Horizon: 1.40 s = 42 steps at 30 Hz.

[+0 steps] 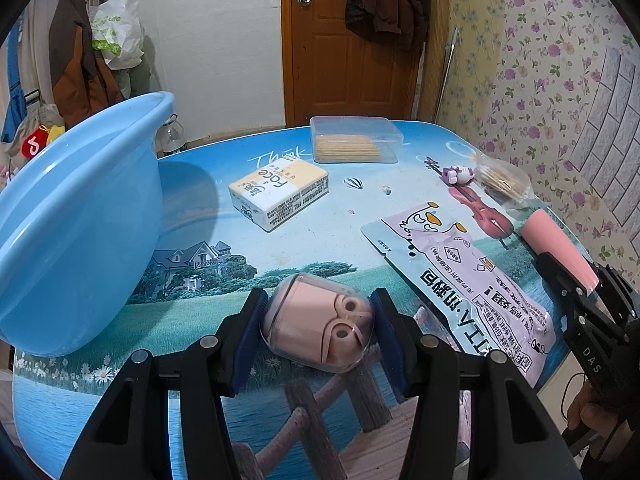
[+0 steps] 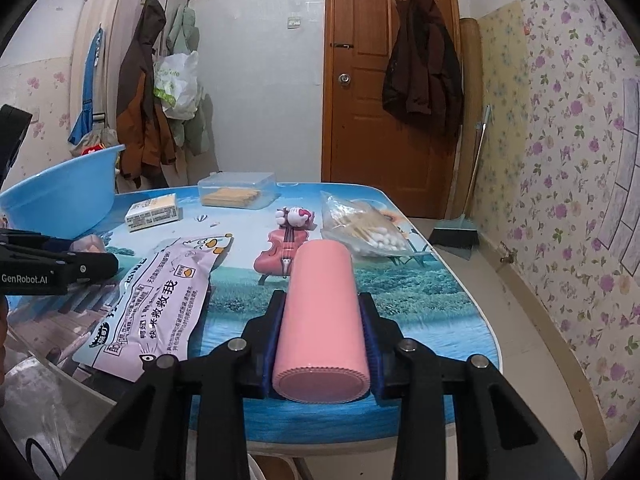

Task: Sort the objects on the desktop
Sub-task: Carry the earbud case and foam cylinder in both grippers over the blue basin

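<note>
Tongs first, through the left wrist view: the left tongs (image 1: 318, 320) are pinching a clear case holding a pink earbud set (image 1: 318, 322), their blue pads pressing its two sides while it is sitting on the tabletop (image 1: 320, 240) right between the fingers. The blue basin (image 1: 76, 220) is standing just to the left of this grip, tilted with its rim toward the camera, and that is the relation that matters: the likely drop point is lying to the left and slightly ahead, so the case would need lifting over the near rim. At the right edge of this view, the right tongs (image 1: 568, 276) are gripping a pink cylinder (image 1: 558, 246), well apart from the basin.

Through the right wrist view, the right tongs (image 2: 322, 332) are clamping that pink cylinder (image 2: 322, 312) across its width, its long axis running straight ahead along the fingers, ribbed cap toward the camera. It is lying low over the near part of the tabletop (image 2: 420, 288). The basin (image 2: 60, 196) is sitting far to the left, beyond a lilac snack bag (image 2: 156, 300) and the left tongs (image 2: 108, 266), so the left hand is plainly the nearer one to the basin.
</note>
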Tool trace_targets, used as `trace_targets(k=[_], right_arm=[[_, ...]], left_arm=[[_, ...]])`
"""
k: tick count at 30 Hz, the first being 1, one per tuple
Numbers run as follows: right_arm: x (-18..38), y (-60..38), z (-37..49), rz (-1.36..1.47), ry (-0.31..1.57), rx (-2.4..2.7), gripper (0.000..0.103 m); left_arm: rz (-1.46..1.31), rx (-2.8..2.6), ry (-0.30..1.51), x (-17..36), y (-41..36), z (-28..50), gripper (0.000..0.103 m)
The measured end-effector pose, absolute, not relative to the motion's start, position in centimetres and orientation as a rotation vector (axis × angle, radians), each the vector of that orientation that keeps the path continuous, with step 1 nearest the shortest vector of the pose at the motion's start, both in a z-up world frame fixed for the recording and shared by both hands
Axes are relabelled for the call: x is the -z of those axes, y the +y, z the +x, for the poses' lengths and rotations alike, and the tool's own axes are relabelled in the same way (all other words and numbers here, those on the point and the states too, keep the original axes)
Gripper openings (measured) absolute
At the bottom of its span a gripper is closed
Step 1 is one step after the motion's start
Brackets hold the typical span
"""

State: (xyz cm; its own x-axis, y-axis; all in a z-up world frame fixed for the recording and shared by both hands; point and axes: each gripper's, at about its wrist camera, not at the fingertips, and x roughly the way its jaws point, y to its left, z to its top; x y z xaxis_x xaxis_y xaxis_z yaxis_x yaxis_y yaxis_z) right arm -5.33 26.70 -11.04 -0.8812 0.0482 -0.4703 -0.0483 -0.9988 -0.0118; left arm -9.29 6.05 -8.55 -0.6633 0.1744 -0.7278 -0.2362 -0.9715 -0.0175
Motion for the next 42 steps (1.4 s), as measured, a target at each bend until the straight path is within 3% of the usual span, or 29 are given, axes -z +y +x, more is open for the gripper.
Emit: trace_targets(k=[20, 42], right_arm=[[8.3, 26.4, -4.7, -0.647, -0.001, -3.008, 0.036], [4.6, 24.8, -2.8, -0.576, -0.019, -3.018, 0.036]], left_arm=[[-1.157, -2.670, 0.058, 8.3, 5.6, -8.5, 0.049], [-0.928, -2.731, 0.015, 1.9, 3.9, -4.4, 0.049]])
